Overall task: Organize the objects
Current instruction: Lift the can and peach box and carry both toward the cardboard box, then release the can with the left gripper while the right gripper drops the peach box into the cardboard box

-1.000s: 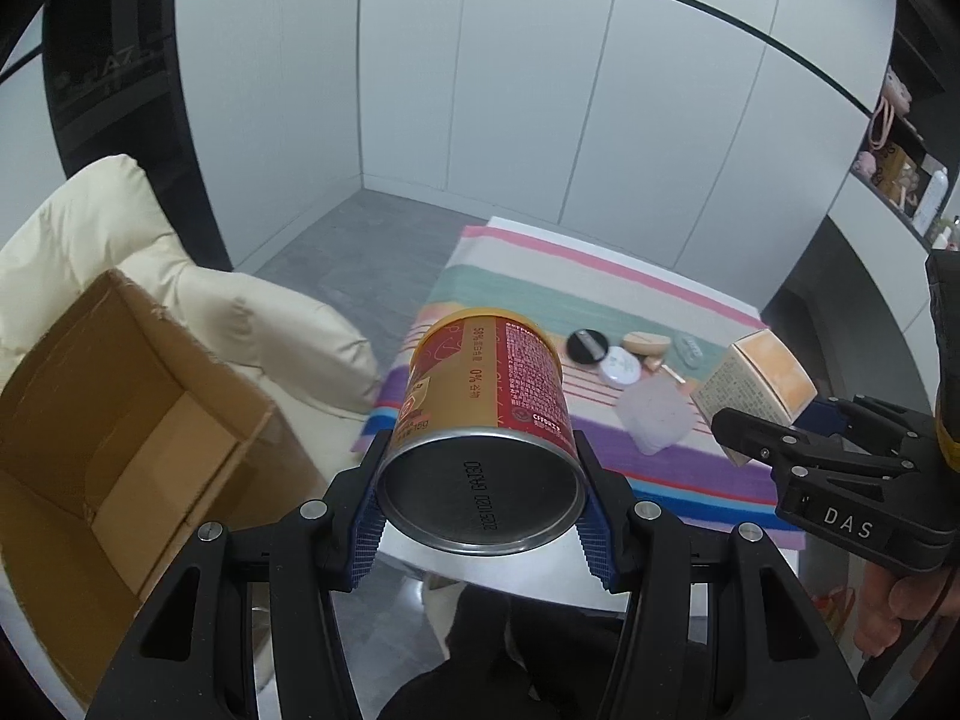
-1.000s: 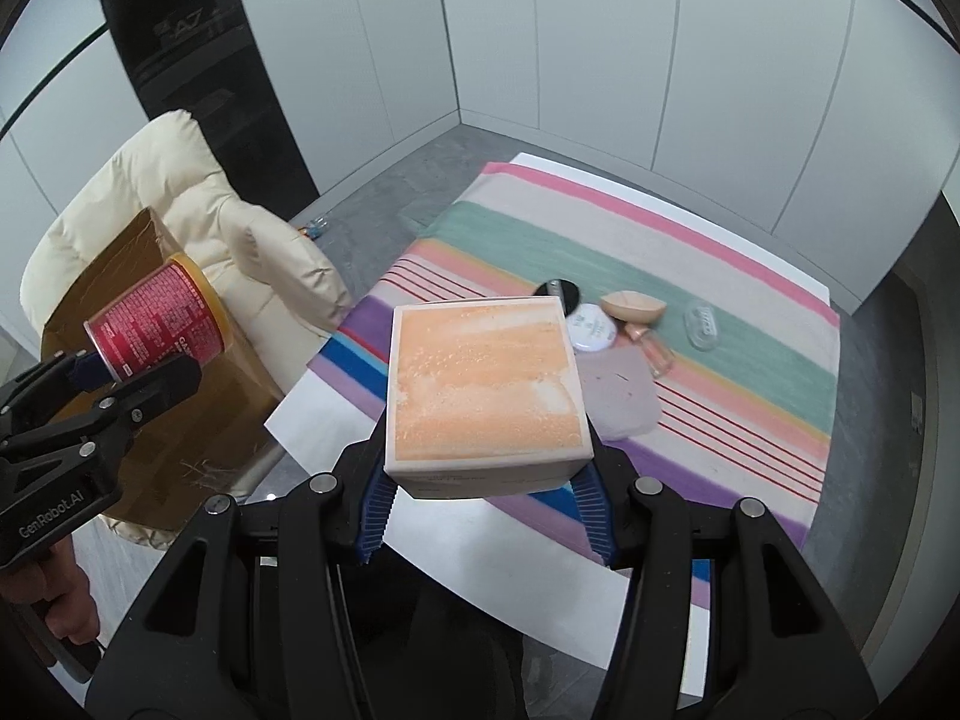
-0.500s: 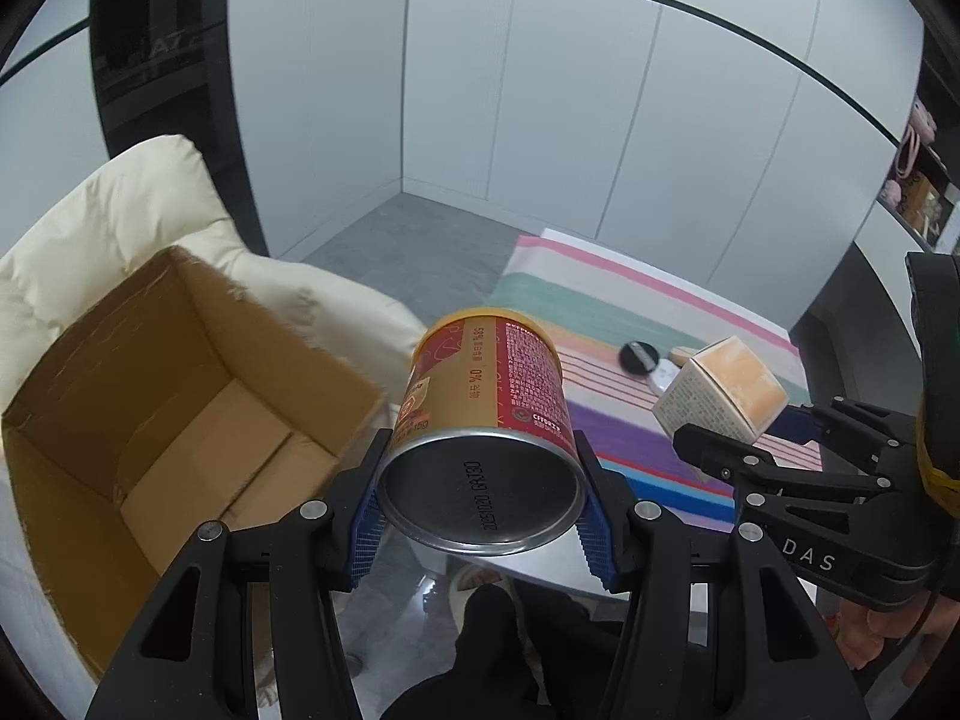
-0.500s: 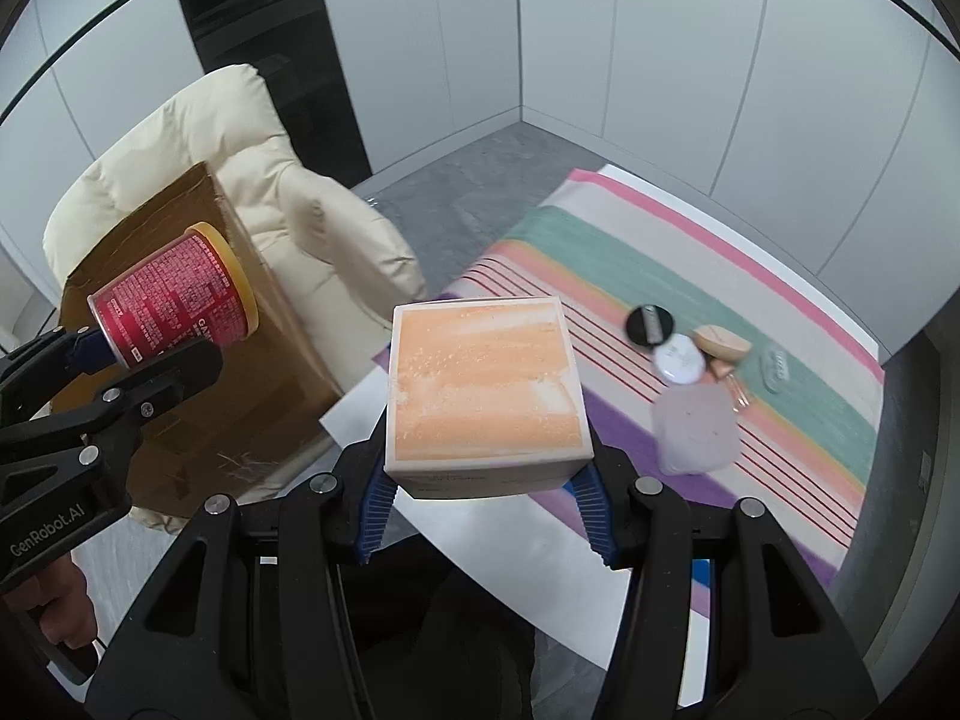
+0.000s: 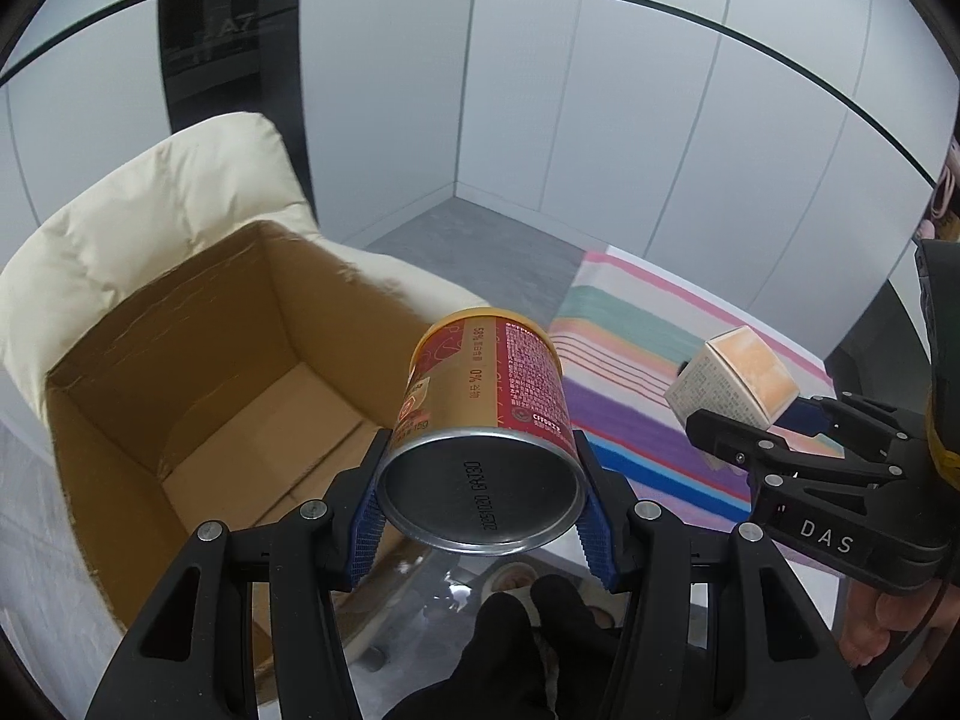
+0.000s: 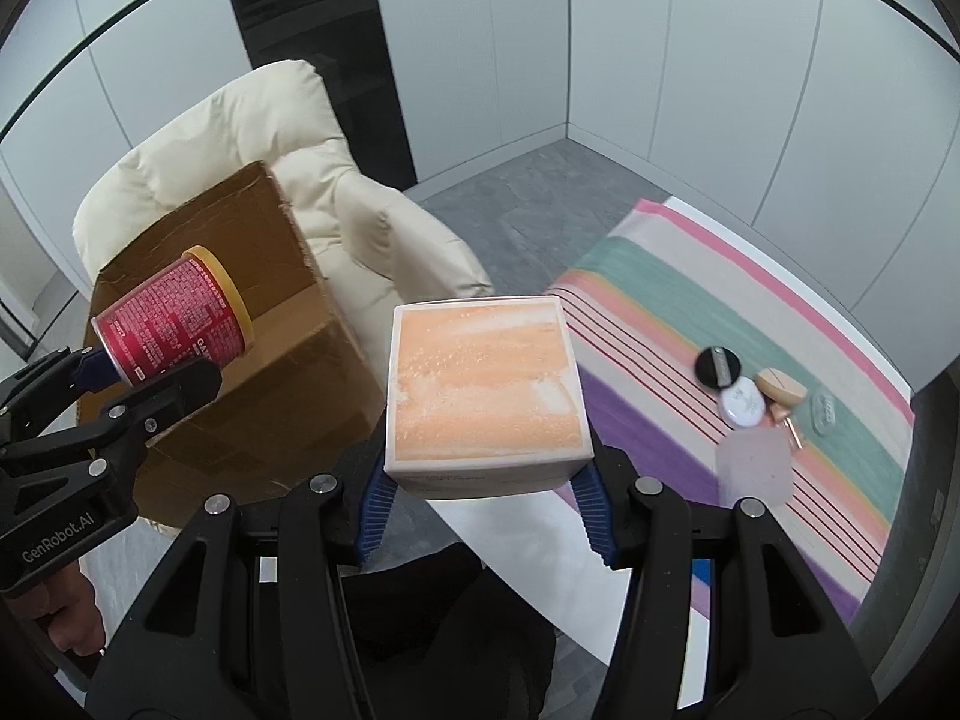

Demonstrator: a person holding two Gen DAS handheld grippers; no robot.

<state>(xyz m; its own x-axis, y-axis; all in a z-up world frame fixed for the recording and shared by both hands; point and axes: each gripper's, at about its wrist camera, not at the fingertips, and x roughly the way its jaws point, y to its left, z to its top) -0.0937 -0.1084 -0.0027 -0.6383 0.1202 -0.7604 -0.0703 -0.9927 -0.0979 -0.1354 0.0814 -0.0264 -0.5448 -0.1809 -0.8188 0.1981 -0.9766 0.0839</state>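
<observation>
Left gripper (image 5: 480, 516): clamped on a red-and-gold can (image 5: 486, 414), blue pads pressed against both sides near its metal base, lid end pointing away. Right gripper (image 6: 483, 516): closed on an orange-topped white box (image 6: 486, 396), pads squeezing its lower edges.

Compared with a second ago, swung leftward: open cardboard box (image 5: 198, 396), then only a corner at 9 o'clock in the left view, now filling the 9-to-10 o'clock area, bare floor inside visible. Can now just over its near right wall. Carton sitting on a cream armchair (image 5: 150, 216).

Striped cloth (image 6: 750, 324) slid off toward 3 o'clock; small compacts (image 6: 729, 381) and a frosted pouch (image 6: 756, 465) left lying on it, well apart from both grippers.

Likely meaning: transport nearly finished, can close to its drop, orange-topped white box next in line.
</observation>
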